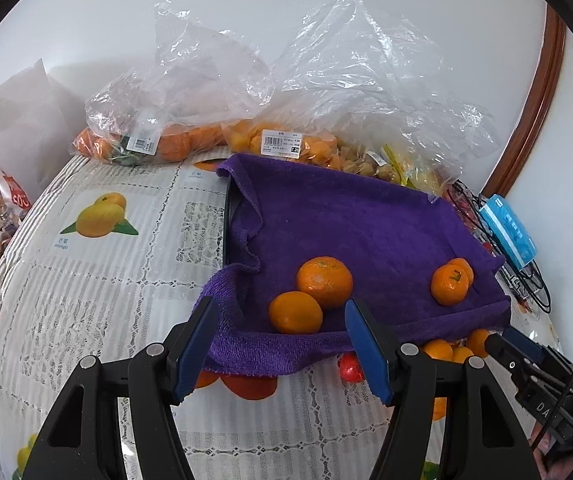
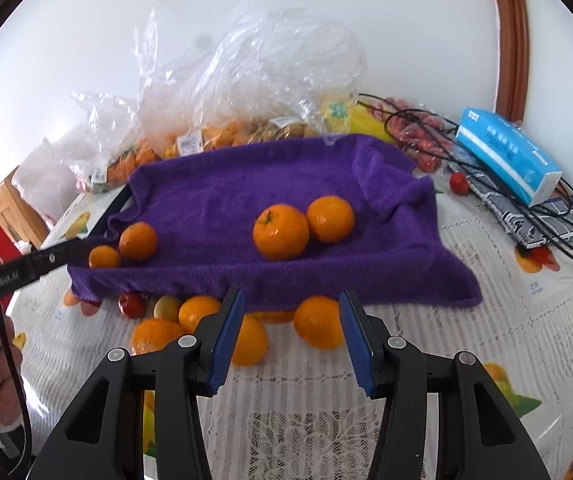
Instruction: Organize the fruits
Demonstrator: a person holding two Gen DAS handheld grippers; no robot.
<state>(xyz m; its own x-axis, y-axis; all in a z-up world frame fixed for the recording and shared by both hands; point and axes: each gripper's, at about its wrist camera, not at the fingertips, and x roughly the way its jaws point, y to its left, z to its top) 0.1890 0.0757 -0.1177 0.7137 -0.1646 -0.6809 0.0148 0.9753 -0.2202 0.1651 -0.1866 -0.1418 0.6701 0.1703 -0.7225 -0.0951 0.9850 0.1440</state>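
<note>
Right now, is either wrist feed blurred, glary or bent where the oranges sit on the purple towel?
Left wrist: oranges on the purple towel sharp; table edge bows from fisheye. Right wrist: oranges slightly soft; plastic bags catch mild glare.

Both views are bright and evenly lit by soft daylight; no source is visible. Shadows are faint. Glare streaks the clear plastic bags (image 1: 326, 80) at upper centre. Strong fisheye bending curves the door frame (image 2: 510, 32) at upper right (black vignette in all corners). Focus is acceptable throughout, slightly soft towards the edges.
</note>
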